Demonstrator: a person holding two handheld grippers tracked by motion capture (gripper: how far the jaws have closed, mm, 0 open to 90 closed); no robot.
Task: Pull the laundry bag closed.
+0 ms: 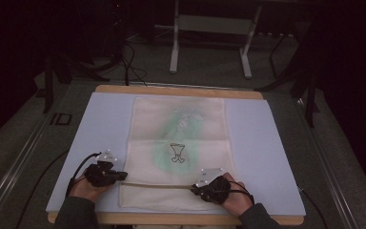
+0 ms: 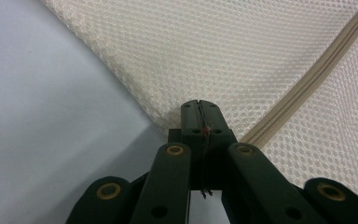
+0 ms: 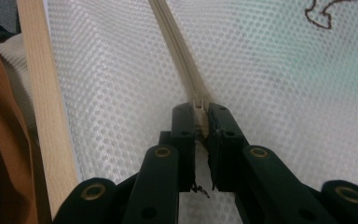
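Note:
A cream mesh bag (image 1: 178,143) lies flat on the pale mat (image 1: 262,143), with a greenish item bearing a dark drawing (image 1: 177,152) showing through it. Its beige zipper (image 1: 157,184) runs across the near end. My left gripper (image 1: 124,175) is shut on the bag's left edge beside the zipper's end. In the left gripper view the jaws (image 2: 199,109) pinch the mesh (image 2: 205,51), and the zipper (image 2: 317,74) runs off to the upper right. My right gripper (image 1: 194,187) is shut on the zipper pull (image 3: 199,105), with the zipper (image 3: 172,42) leading straight away from it.
The mat covers a wooden table whose near edge (image 3: 42,116) lies just left of the right gripper. Beyond the table's far edge (image 1: 178,90) stand a white frame's legs (image 1: 174,57) and dark cables on a grey floor. Cables trail from both grippers.

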